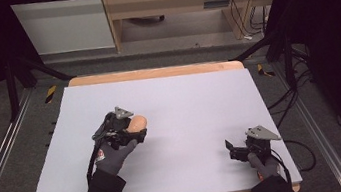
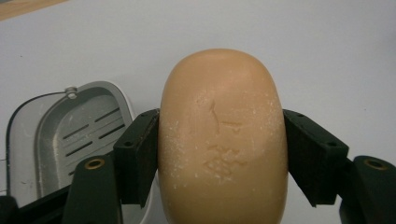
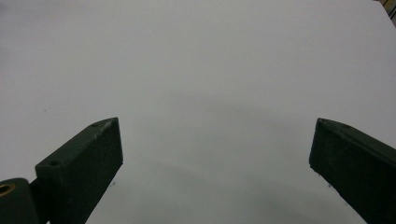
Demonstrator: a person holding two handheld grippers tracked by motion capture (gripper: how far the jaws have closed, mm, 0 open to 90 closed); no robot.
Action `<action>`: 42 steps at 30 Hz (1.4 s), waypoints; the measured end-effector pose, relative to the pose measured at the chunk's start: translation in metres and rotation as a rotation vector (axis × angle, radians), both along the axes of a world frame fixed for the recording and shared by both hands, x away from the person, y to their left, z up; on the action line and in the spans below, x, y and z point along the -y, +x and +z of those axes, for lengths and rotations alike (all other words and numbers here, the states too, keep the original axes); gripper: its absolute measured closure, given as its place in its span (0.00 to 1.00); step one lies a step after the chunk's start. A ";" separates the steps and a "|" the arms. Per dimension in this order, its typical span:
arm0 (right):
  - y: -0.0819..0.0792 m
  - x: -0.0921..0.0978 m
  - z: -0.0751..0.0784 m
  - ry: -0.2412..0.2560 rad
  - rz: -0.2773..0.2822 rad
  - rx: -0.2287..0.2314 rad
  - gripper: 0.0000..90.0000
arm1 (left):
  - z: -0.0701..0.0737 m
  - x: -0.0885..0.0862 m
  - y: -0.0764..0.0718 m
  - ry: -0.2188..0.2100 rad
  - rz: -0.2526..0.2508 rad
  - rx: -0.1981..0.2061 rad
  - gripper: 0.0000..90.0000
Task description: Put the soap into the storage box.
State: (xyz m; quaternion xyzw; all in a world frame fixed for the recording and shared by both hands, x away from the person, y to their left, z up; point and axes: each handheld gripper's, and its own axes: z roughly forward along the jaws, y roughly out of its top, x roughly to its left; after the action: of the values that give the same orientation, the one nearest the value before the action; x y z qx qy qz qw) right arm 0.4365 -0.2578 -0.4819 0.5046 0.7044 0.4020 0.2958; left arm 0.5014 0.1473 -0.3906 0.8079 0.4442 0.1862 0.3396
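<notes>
I've got a tan bar of soap [image 2: 223,140] clamped in my left tool [image 2: 219,158], one black jaw pressed flat on each long side of it, and I can read a faint stamped mark and some pale flecks on its upper face. In the high view the soap [image 1: 137,123] sits a little left of the middle of the tabletop [image 1: 184,99], poking out ahead of the left tool [image 1: 130,130], with my gloved left hand [image 1: 112,157] wrapped around the tool's body. Just beside the soap in the left gripper view, down at the lower left, there's a grey soap dish [image 2: 70,140] with drain slots in its floor, lying on the pale surface partly behind the near jaw; I can't tell whether the soap touches it. Over on the other side, my right tool [image 1: 236,150] is released, jaws spread wide apart with nothing between them, hovering near the front right corner of the tabletop, well apart from the soap. In the right gripper view the right tool [image 3: 217,154] looks out over bare pale surface.
</notes>
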 end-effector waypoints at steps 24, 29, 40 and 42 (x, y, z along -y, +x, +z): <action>0.000 -0.001 0.000 0.006 0.001 -0.004 0.03 | 0.003 -0.032 0.026 -0.019 0.105 -0.002 0.36; 0.000 -0.001 0.000 0.006 0.001 -0.003 0.03 | 0.001 -0.034 0.030 -0.022 0.116 -0.004 0.36; 0.000 -0.001 0.000 0.001 0.003 0.001 0.03 | -0.002 -0.045 0.039 -0.015 0.139 -0.013 0.36; 0.000 -0.001 0.000 0.008 0.002 -0.004 0.03 | -0.003 -0.047 0.040 -0.014 0.145 -0.015 0.36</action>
State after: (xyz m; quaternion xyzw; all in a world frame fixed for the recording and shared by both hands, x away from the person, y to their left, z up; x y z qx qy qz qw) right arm 0.4366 -0.2568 -0.4819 0.5059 0.7040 0.4042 0.2917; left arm 0.5415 0.1943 -0.3935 0.7726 0.5055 0.2010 0.3275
